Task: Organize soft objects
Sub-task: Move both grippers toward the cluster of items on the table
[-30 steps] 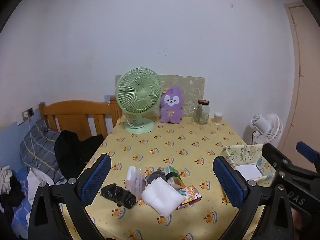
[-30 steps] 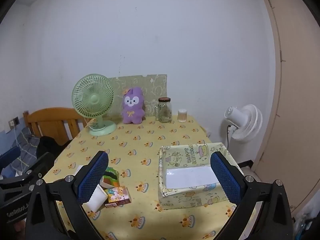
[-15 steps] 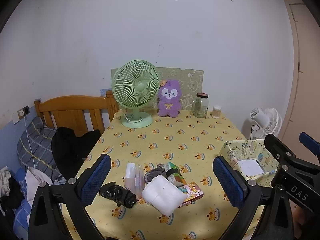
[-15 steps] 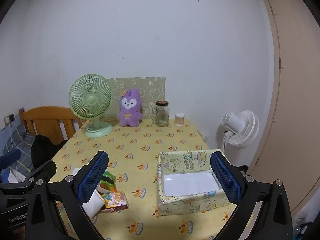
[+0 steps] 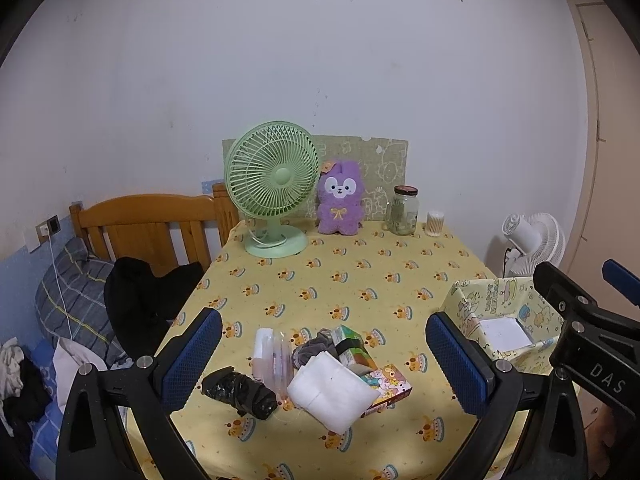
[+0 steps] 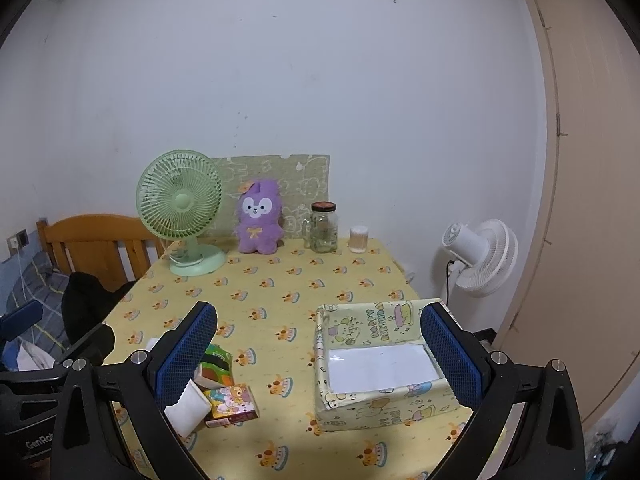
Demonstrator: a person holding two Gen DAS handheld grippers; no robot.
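- Left gripper (image 5: 324, 354): jaws spread wide and empty, hanging above a small pile at the table's (image 5: 360, 276) near edge.
- The pile: white folded cloth (image 5: 332, 394), black bundle (image 5: 239, 392), grey fabric (image 5: 314, 350), cartoon-printed box (image 5: 390, 386), touching one another.
- Right gripper (image 6: 318, 354): jaws released, empty, above the paper-wrapped box (image 6: 380, 372).
- Purple plush (image 6: 259, 218) by the wall.

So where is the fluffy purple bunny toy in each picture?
Left wrist view: the fluffy purple plush bunny sits at the table's far edge, centre of the picture.
Right wrist view: the same spot, left of centre.
Shared landmark: the round green desk fan beside it.
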